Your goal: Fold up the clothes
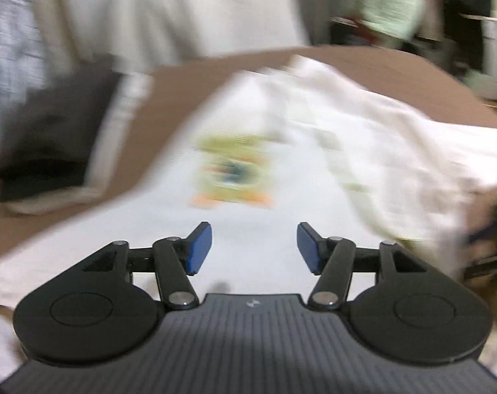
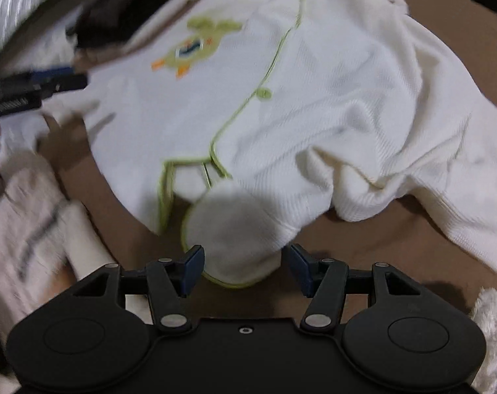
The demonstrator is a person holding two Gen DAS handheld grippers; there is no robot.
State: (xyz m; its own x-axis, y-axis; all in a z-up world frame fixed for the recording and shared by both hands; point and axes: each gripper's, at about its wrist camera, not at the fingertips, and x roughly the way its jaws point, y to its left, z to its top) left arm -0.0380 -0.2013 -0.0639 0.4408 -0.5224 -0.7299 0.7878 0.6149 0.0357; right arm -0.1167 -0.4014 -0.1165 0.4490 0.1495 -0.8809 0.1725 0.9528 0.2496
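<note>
On the brown surface (image 2: 445, 26) one white baby garment (image 2: 330, 98) is lying spread, showing one green patch (image 2: 196, 47) and one green button (image 2: 264, 93). Both grippers are hanging released: left gripper (image 1: 254, 249) above the cloth, right gripper (image 2: 245, 267) straddling a foot end (image 2: 235, 229) without pinching.

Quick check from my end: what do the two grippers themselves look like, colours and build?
Both look alike. The left gripper has a dark grey ribbed body, two round black discs, black link arms with silver pivot pins, and fingers faced with blue pads. The right gripper has the same black linkage, silver pins and blue-padded fingers. No cables or sleeves show.
</note>
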